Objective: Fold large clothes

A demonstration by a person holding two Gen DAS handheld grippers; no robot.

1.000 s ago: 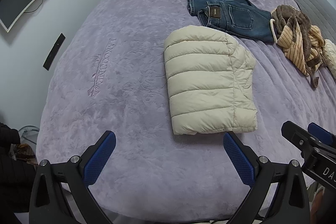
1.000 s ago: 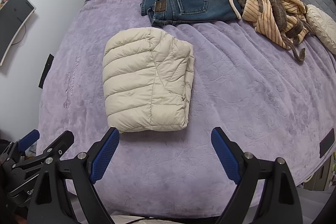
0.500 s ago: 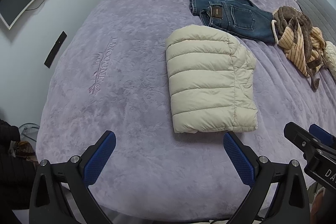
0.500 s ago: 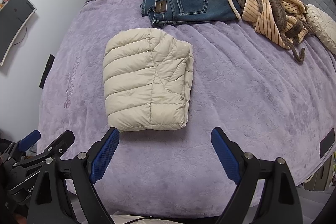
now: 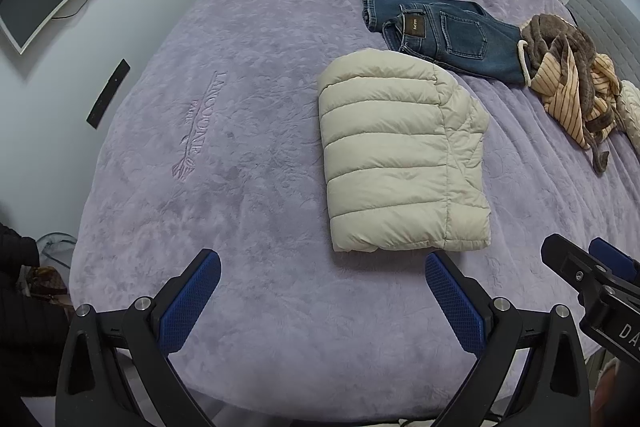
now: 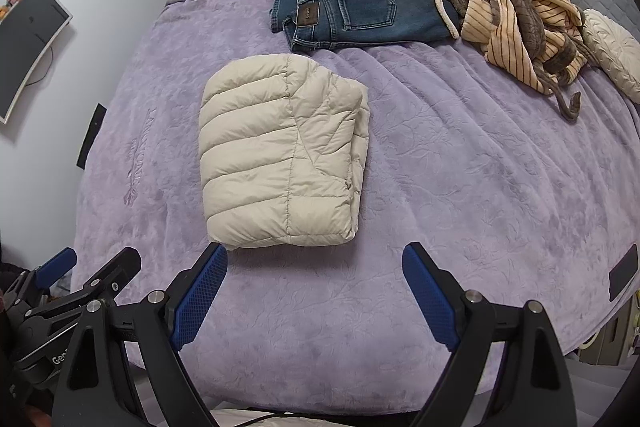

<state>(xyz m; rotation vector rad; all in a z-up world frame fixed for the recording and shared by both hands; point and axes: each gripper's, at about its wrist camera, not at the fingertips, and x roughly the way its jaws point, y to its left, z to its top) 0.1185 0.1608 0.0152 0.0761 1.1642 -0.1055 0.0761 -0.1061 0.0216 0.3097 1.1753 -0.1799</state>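
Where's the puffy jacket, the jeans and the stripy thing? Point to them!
puffy jacket (image 6: 280,155), right wrist view, middle of its folded quilted top.
jeans (image 6: 360,13), right wrist view, on the back pocket.
stripy garment (image 6: 504,43), right wrist view, on a striped orange fold of the crumpled heap.

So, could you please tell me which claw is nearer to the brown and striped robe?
The right claw. The robe lies far ahead to its right, while the left claw sits farther left, beyond the puffer jacket's near edge.

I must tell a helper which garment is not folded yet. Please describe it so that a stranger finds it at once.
On the purple blanket covering the bed, look to the far right, beside the folded jeans. There lies the crumpled robe: brown plush with a striped peach lining, heaped loosely, unlike the jeans and the folded cream puffer jacket.
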